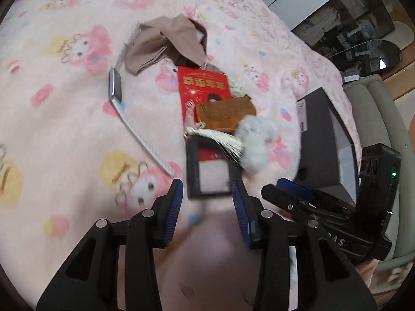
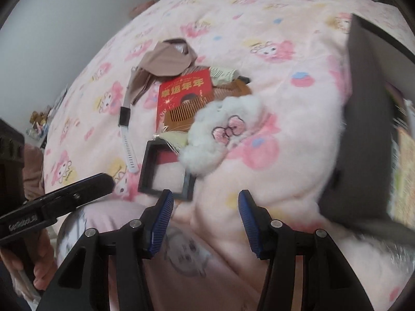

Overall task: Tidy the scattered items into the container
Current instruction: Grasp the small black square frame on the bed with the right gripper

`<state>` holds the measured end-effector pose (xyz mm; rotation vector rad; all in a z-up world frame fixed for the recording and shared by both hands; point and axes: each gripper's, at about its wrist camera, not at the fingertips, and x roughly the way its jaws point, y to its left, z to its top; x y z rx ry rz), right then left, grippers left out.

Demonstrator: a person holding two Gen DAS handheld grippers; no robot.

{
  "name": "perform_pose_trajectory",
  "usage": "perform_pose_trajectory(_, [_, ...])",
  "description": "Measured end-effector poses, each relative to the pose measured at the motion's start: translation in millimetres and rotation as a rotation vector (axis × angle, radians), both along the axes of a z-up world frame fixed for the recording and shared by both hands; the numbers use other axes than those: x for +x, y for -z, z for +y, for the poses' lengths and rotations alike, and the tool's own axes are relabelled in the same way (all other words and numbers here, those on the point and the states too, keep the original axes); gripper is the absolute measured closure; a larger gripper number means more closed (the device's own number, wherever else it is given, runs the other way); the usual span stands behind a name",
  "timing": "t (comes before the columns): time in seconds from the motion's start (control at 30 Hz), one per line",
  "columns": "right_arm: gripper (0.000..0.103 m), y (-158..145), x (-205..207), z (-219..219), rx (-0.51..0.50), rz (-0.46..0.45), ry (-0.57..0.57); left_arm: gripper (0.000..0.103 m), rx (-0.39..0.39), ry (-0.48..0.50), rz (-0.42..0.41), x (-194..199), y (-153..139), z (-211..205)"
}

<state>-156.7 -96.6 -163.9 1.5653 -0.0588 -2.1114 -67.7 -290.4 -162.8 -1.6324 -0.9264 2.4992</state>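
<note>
**Both grippers over the pile, frame nearest**

The black frame [image 1: 208, 169] lies flat on the pink blanket [image 1: 64, 119], straight ahead of the left gripper [image 1: 206, 195], whose jaws stand apart and empty just short of the frame's near edge. From the right gripper [image 2: 205, 208], also released and holding nothing, the frame [image 2: 166, 171] sits ahead and slightly left, so I'd say the left hand is nearer. Its longer sides run away from the jaws. A tassel [image 1: 225, 142] and the fluffy toy [image 1: 253, 146] overlap its far corner. Behind lie a comb [image 1: 224, 112], red book [image 1: 203, 88], watch [image 1: 115, 86] and brown cloth [image 1: 166, 42]. The dark box [image 1: 324, 140] stands open to the right; something printed shows inside, though I cannot tell what.
</note>
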Motion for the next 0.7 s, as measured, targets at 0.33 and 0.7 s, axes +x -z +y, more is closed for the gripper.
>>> perform_pose_trajectory(0.33, [0.052,29,-30,-22,0.023,-0.104,-0.049,0.077,0.193,0.028,-0.149,-43,57,-13])
perform_pose_trajectory(0.7, [0.066,7,-10,-14,-0.141,-0.095,-0.054,0.084,-0.011,0.059,-0.027,-20,-1,23])
